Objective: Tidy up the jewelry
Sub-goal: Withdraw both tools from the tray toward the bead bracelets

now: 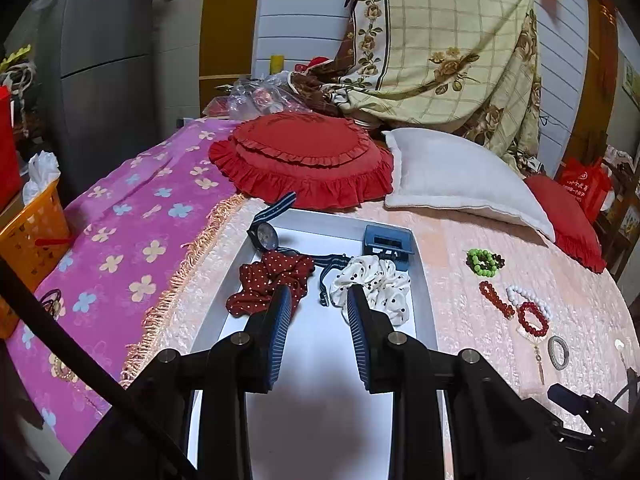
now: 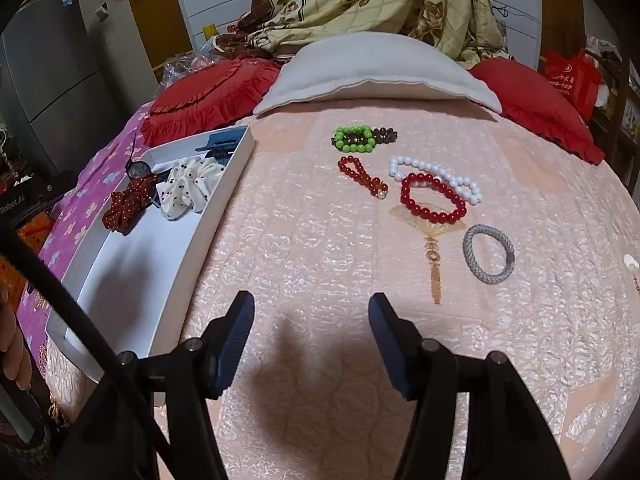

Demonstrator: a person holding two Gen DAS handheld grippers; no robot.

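Partly hidden behind the spread, empty left tool (image 1: 319,300), two scrunchies lie in the white tray (image 1: 224,312) on the bed, while the right tool (image 2: 311,312), also spread, hovers near bead bracelets (image 2: 434,198) and a cut-off pale object (image 2: 631,262).

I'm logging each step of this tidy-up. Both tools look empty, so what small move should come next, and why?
Probably move the right tool forward to the grey bracelet. It is open and holds nothing, the bracelets lie loose on the bedspread outside the white tray, and the grey one is nearest it and touches no other piece.
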